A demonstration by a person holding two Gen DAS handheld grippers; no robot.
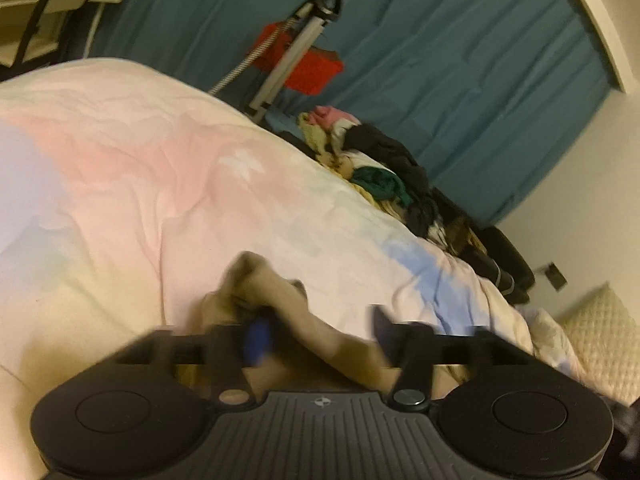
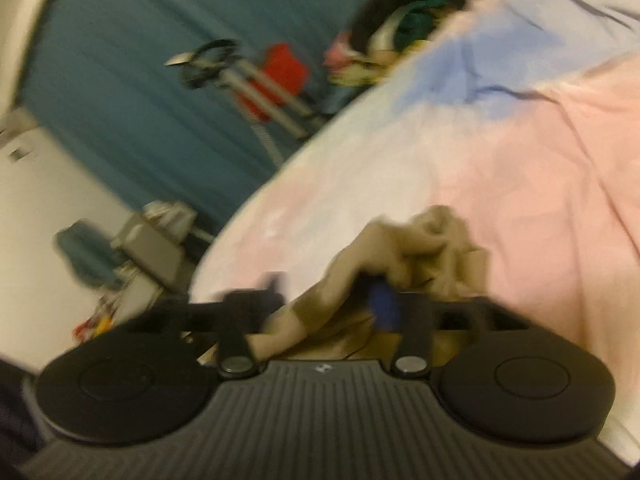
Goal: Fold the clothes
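The left gripper is filling the bottom of the left wrist view, its 2 fingers standing wide apart. A beige garment is lying bunched between them on the bed, draping down toward the gripper body; the blur is hiding whether either pad is touching the cloth, but nothing is clamping it.

In the right wrist view the right gripper is sitting just as low in the picture, its fingers also spread wide. The same beige garment is crumpled in a heap on the bed's pastel cover, with 1 fold trailing down between the fingers; it is lying loose rather than being gripped.

The cover is showing pink, white and blue patches and is wrinkled. At the far edge of the bed a pile of mixed clothes is lying, dark, green, pink and yellow pieces together. Beyond the bed a teal curtain is hanging, and in front of it a metal stand with something red behind it is leaning. Both views are blurred.
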